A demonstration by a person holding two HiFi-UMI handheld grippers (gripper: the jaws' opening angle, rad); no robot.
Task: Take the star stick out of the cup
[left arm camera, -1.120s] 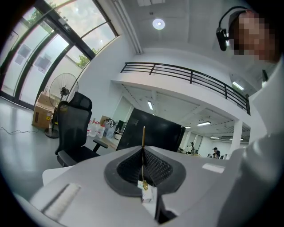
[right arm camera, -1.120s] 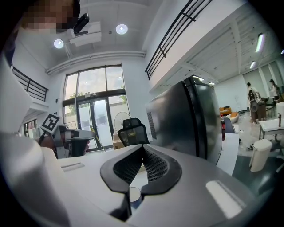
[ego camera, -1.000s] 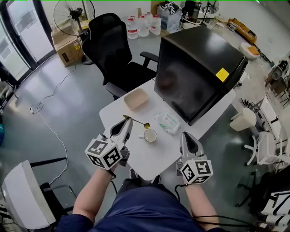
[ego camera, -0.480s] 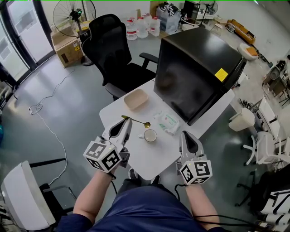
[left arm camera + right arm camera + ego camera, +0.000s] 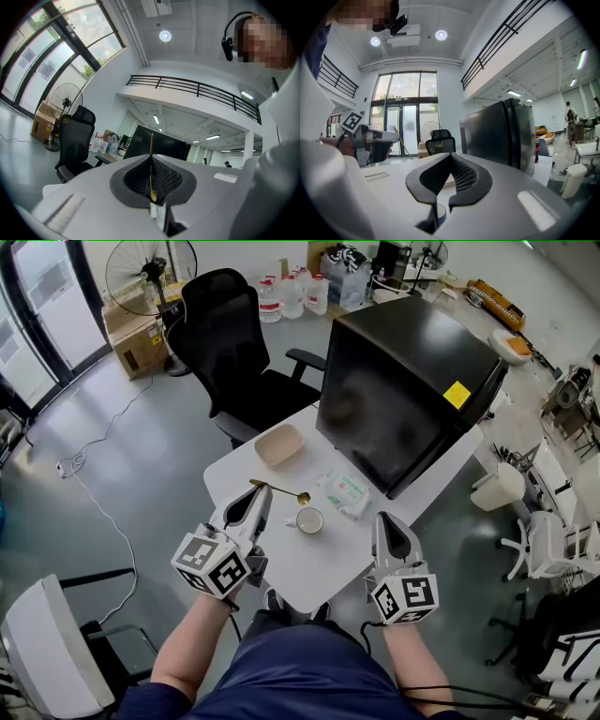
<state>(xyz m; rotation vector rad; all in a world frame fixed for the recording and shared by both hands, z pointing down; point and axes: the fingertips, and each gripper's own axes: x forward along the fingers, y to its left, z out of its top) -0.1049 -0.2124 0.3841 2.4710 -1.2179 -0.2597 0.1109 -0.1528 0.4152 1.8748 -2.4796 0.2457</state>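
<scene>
My left gripper (image 5: 260,491) is shut on the thin gold star stick (image 5: 281,490), which lies nearly level above the white table (image 5: 328,570). Its gold star end hangs just above and left of the white cup (image 5: 309,520), clear of the rim. In the left gripper view the stick (image 5: 151,154) stands pinched between the closed jaws. My right gripper (image 5: 389,523) hovers to the right of the cup, shut with nothing in it. In the right gripper view the cup (image 5: 438,212) shows just below the closed jaws (image 5: 449,158), and the left gripper (image 5: 370,140) is at the left.
A beige tray (image 5: 281,444) sits at the table's far left and a packet of wipes (image 5: 345,493) lies beyond the cup. A large black cabinet (image 5: 403,381) fills the table's right side. A black office chair (image 5: 230,343) stands behind the table.
Almost nothing: my left gripper with the stick has drifted slightly to the left. The right gripper and the cup stay where they were.
</scene>
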